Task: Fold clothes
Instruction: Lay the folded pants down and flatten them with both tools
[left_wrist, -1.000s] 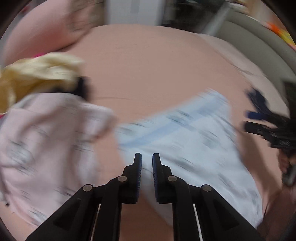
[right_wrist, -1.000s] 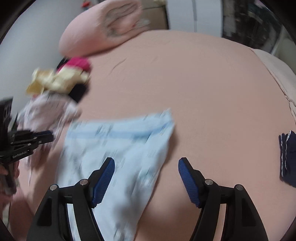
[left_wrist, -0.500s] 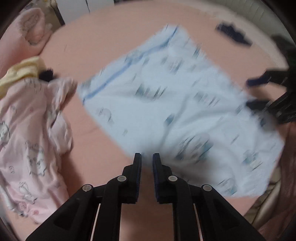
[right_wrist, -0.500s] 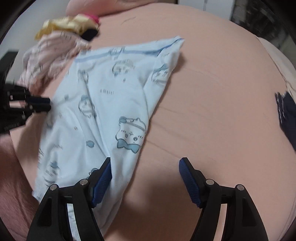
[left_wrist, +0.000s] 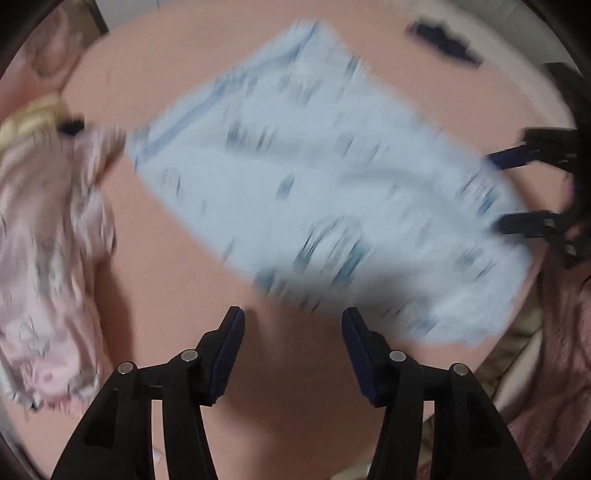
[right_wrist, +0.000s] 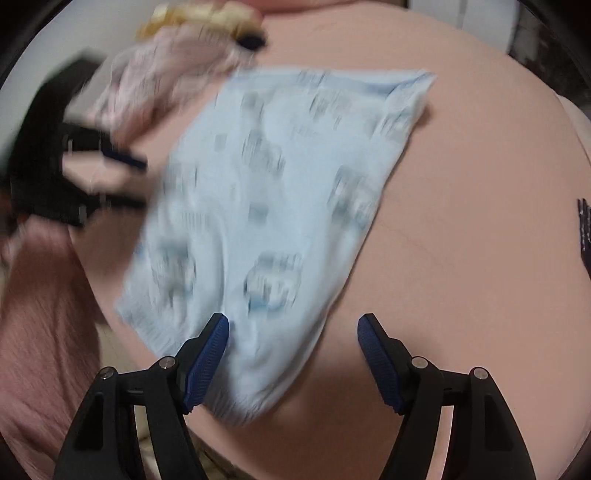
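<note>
Since a second ago we have carried both grippers over the bed, and the light blue garment that hung bunched before us now lies spread flat on the pink sheet. Our left gripper, pinched nearly together back then, is opening, and between its fingers we see only bare sheet; the garment's near edge lies just beyond the tips. Our right gripper stands wide apart, with the garment's lower corner lying loose between the fingers, neither pad pressing on it.

Only our left view shows the whole pink printed garment stretched down the left side; our right view catches just its upper part. Only the right view shows the fold along the blue garment's right edge. Both frames are blurred, so the print is unreadable.

We count two grippers, one blue garment, one pink garment, one yellow piece beyond it, and one dark piece lying well apart at the far side. A pinkish blanket bunches at the near edge of the bed. No other thing lies on the blue garment.
</note>
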